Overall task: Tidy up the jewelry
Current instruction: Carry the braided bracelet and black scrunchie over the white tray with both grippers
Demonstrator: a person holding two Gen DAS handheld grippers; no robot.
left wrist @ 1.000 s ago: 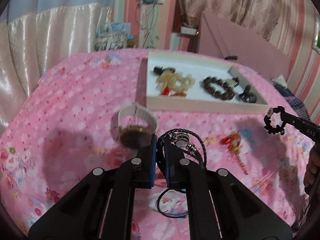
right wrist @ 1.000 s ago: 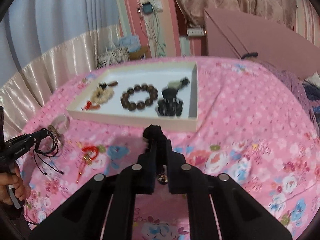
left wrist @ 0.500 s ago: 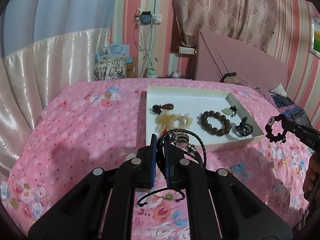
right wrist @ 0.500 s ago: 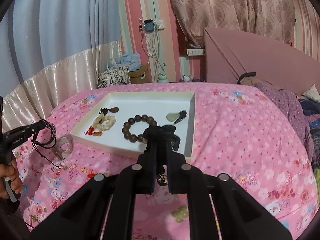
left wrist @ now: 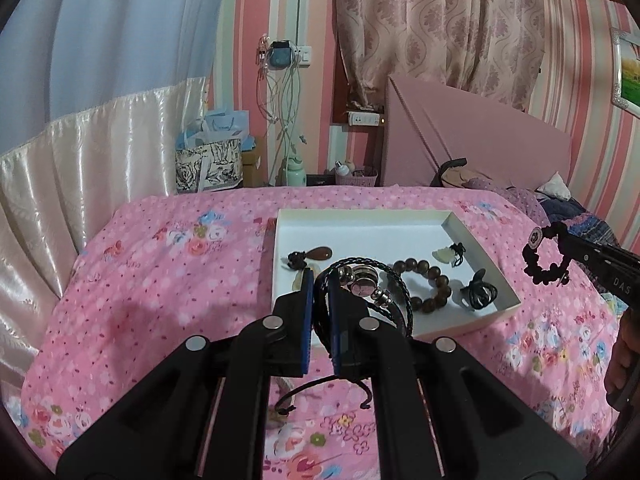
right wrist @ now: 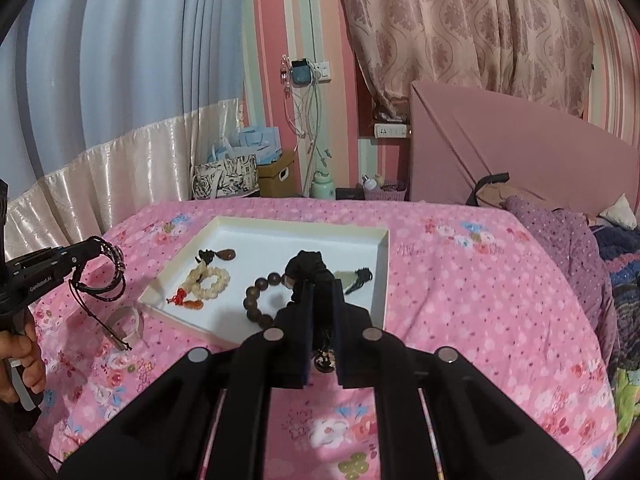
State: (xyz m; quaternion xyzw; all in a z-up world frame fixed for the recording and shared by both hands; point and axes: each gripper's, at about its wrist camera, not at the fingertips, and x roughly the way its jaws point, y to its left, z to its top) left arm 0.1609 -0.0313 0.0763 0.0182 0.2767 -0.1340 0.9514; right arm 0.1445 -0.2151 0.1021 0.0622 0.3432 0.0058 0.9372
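Note:
My left gripper (left wrist: 320,280) is shut on a black braided cord bracelet (left wrist: 370,280) with metal beads, held above the pink floral bedspread just short of the white tray (left wrist: 472,312). It also shows in the right wrist view (right wrist: 106,276). My right gripper (right wrist: 320,280) is shut on a black bead bracelet (right wrist: 306,264), seen from the left wrist view (left wrist: 546,256), and hangs over the tray's near right part. In the tray lie a brown bead bracelet (right wrist: 258,300), a cream bead bracelet (right wrist: 208,280), a brown pendant (right wrist: 224,255) and a jade pendant (right wrist: 354,278).
A white watch (right wrist: 126,322) lies on the bedspread left of the tray. A pink headboard (right wrist: 520,152) and a pile of clothes (right wrist: 580,248) are at the right. Bags and boxes (right wrist: 228,172) stand beyond the bed's far edge.
Both grippers have risen and tilted up with their bracelets. The tray has dropped lower and nearer in both views, and the right gripper now sits over it.

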